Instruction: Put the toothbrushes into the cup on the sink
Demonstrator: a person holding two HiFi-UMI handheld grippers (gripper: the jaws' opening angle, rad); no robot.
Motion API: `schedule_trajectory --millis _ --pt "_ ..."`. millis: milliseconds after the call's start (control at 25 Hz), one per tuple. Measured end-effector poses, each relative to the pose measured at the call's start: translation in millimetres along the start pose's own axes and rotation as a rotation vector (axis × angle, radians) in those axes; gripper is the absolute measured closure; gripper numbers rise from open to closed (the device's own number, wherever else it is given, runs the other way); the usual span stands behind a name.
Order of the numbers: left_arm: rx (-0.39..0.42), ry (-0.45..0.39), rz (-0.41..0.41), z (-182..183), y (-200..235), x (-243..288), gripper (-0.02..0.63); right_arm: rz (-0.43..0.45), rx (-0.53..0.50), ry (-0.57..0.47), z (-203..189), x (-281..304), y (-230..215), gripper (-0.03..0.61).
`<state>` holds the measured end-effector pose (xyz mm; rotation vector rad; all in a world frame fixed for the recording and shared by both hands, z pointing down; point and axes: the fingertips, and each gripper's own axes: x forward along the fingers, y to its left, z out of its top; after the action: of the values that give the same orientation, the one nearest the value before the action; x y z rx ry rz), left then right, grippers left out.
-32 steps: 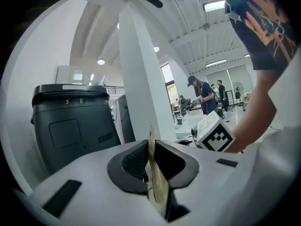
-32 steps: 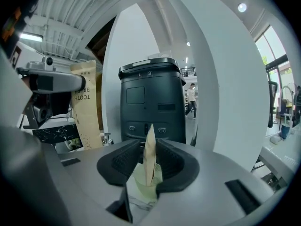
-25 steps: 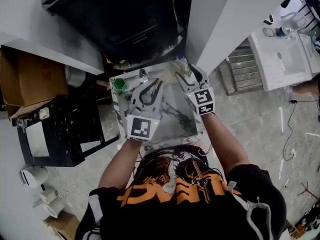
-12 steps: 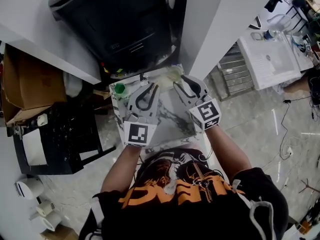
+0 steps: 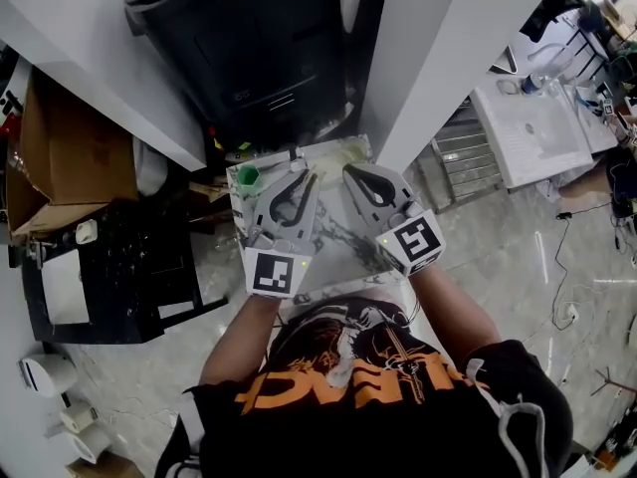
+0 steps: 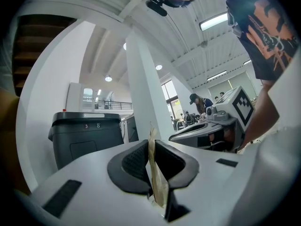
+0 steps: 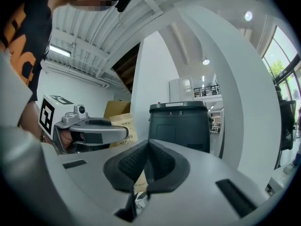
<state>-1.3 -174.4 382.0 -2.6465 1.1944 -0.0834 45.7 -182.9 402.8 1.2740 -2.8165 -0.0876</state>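
Left gripper (image 6: 150,147) pinches a paper toothbrush pack (image 6: 158,185) (edge-on between the pads). Right gripper (image 7: 146,147) is clamped tight on it too, over the sink (image 5: 343,235).

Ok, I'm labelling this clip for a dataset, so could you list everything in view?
paper packet: one, brown, held between both claws
cup: one, green, sink's back left corner
sink: one, marbled grey-white, under the claws
bin: one, black, behind the sink
cardboard box: one, brown, far left
rack: one, black, left of the sink
paper rolls: several, white, floor at lower left
left claw: white, shut on the packet
right claw: white, shut, apparently on the packet's other end
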Motion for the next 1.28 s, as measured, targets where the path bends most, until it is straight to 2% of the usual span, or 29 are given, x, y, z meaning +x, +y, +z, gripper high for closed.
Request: schedule_trajectory --millis 280,400,600,720,920,1280 --pt "-0.003 0.006 0.046 -1.8 12.5 -17.8 0.554 0.027 0.012 -0.045 14.6 5.3 17.1 0.565" --pt "-0.006 0.017 0.07 -6.9 20.6 -24.7 0.554 0.037 0.014 -0.016 12.0 9.0 23.4 0.565" --pt "0.005 0.029 0.107 -16.1 35.0 -34.7 0.554 0.074 0.029 -0.036 13.0 26.2 38.7 0.565" --pt "-0.01 0.045 0.141 -26.1 48.3 -42.1 0.554 0.103 0.027 -0.005 8.1 35.9 48.7 0.565" --pt "-0.007 0.079 0.198 -44.3 74.1 -55.5 0.554 0.122 0.059 -0.028 1.9 64.7 58.5 0.565" --pt "-0.022 0.14 0.293 -91.7 132.8 -66.3 0.554 0.206 0.058 0.035 -19.2 122.0 84.2 0.565"
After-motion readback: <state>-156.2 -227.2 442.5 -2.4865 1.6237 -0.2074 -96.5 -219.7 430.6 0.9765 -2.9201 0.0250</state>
